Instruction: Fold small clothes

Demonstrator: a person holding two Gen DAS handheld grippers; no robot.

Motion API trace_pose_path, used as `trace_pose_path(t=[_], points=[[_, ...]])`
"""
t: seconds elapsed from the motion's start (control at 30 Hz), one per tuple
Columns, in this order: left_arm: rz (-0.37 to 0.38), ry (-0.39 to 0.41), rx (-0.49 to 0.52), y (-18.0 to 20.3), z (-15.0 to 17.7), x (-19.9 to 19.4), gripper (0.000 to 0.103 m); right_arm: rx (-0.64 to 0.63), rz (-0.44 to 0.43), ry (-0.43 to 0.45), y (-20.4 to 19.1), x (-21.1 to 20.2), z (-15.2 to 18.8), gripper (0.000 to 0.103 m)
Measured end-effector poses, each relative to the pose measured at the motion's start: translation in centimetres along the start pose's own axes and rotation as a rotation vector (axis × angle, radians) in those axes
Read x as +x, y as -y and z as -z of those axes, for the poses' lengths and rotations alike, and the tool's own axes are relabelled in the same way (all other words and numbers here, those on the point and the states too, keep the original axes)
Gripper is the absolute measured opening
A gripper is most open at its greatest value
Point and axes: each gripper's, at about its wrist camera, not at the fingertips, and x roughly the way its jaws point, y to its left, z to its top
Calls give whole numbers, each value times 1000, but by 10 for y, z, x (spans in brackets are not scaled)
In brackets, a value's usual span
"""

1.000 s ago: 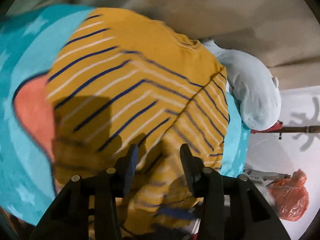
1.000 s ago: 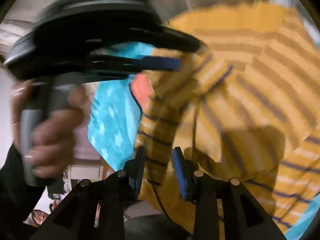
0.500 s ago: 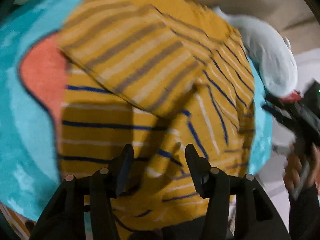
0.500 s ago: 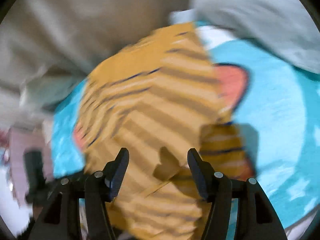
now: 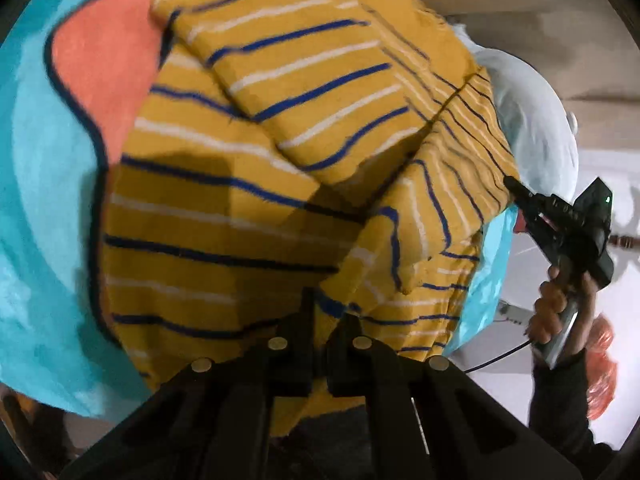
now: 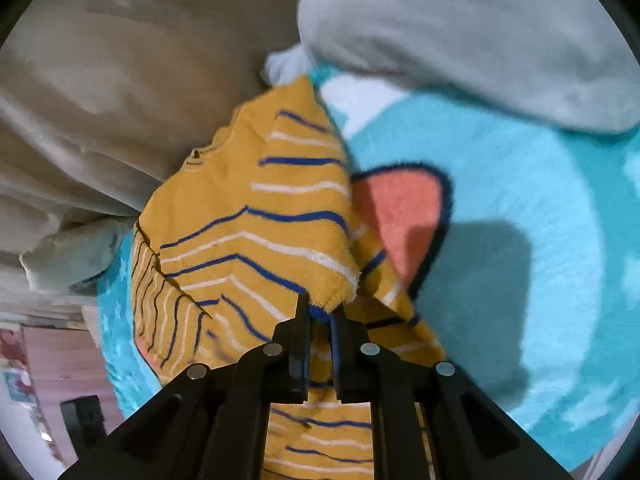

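Your mustard striped top [image 5: 256,184] lies partly folded on a turquoise blanket [image 5: 36,184] with a coral patch [image 5: 108,60], one panel doubled over the body and a narrow-striped sleeve bunched at the right edge in the left view. Your left tool [image 5: 320,312] is pinched together on a fold of the top at its near hem, cloth caught between the two jaws. Your right tool [image 6: 320,316] is likewise clamped on the top, gripping a blue-edged corner [image 6: 320,312] of the folded panel. In the left view you can also see that right tool [image 5: 516,188] from the side, its tip against the sleeve edge, held by your right hand [image 5: 560,304] in a dark sleeve. A pale blue cushion [image 6: 480,28] rests on the blanket beyond the top, and a beige cover [image 6: 100,80] lies behind. No container shows in either view.
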Motion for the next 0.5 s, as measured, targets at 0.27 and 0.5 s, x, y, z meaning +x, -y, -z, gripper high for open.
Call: trace_pose_path(t=[0.27, 0.5], points=[[-67, 10, 71, 12, 6, -5, 46, -51, -70, -10, 5, -10, 11, 70], [-109, 19, 73, 0, 33, -8, 43, -129, -282, -209, -48, 5, 102, 73]])
